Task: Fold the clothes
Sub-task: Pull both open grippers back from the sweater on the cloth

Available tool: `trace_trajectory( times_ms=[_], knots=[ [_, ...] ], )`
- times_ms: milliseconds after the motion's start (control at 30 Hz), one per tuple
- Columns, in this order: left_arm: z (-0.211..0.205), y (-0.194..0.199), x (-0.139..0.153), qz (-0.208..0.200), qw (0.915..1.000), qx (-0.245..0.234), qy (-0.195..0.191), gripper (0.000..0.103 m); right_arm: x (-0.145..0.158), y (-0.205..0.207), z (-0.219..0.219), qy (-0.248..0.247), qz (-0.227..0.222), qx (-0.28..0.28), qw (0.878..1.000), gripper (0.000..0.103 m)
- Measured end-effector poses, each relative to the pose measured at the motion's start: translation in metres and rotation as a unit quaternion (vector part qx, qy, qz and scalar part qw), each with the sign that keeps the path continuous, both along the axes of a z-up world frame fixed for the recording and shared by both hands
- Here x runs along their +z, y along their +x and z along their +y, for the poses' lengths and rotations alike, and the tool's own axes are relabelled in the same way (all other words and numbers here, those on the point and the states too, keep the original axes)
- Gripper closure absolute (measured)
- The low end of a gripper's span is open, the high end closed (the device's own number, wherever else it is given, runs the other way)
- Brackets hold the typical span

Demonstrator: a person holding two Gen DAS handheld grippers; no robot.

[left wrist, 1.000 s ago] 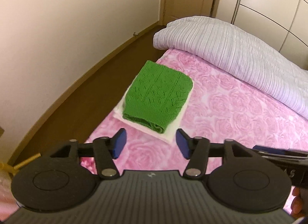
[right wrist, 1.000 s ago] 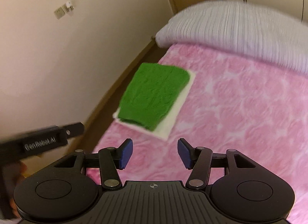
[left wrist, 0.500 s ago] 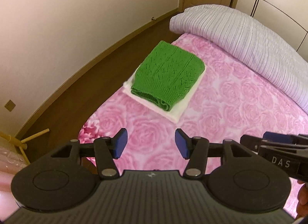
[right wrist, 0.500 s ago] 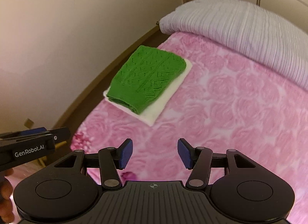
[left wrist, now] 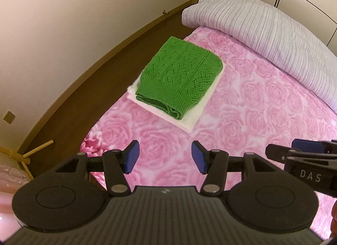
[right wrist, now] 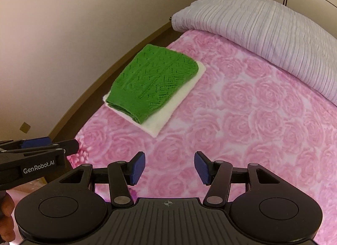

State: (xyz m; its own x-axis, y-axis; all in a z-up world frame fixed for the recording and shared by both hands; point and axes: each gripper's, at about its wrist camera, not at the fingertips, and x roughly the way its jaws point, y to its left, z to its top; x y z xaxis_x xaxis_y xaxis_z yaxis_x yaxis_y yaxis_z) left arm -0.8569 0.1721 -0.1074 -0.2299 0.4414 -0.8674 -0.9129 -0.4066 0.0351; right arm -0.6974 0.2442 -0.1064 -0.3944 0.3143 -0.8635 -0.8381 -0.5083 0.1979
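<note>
**Folded green sweater on bed, both claws empty**

Green sweater (left wrist: 179,76): knitted, folded, lying on a folded white cloth (left wrist: 194,116), near the left edge of the pink bedspread (left wrist: 263,108). Grey duvet (left wrist: 273,34): at the far end of the bed. Left claw (left wrist: 165,158): released, jaws apart, holding nothing, sweater well ahead of it. Right claw (right wrist: 169,168): released, empty, sweater ahead and to its left, well apart
</note>
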Motion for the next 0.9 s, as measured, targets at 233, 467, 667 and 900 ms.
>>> trace_trajectory(
  times_ms=[233, 467, 667, 900],
  knots=[
    [0.017, -0.008, -0.009, -0.004, 0.9999, 0.004, -0.013, 0.052, -0.007, -0.009, 0.02, -0.011, -0.007, 0.005, 1.0, 0.047],
    [0.036, -0.017, -0.016, -0.007, 0.9997, 0.008, -0.023, 0.052, -0.018, -0.022, 0.038, -0.023, -0.011, 0.014, 1.0, 0.047],
    [0.054, -0.019, -0.023, -0.011, 0.9995, 0.005, -0.03, 0.052, -0.03, -0.025, 0.058, -0.034, -0.019, 0.006, 0.999, 0.047],
    [0.071, -0.021, -0.031, -0.013, 0.9992, 0.002, -0.037, 0.052, -0.04, -0.028, 0.076, -0.042, -0.024, 0.0, 0.999, 0.047]
  ],
)
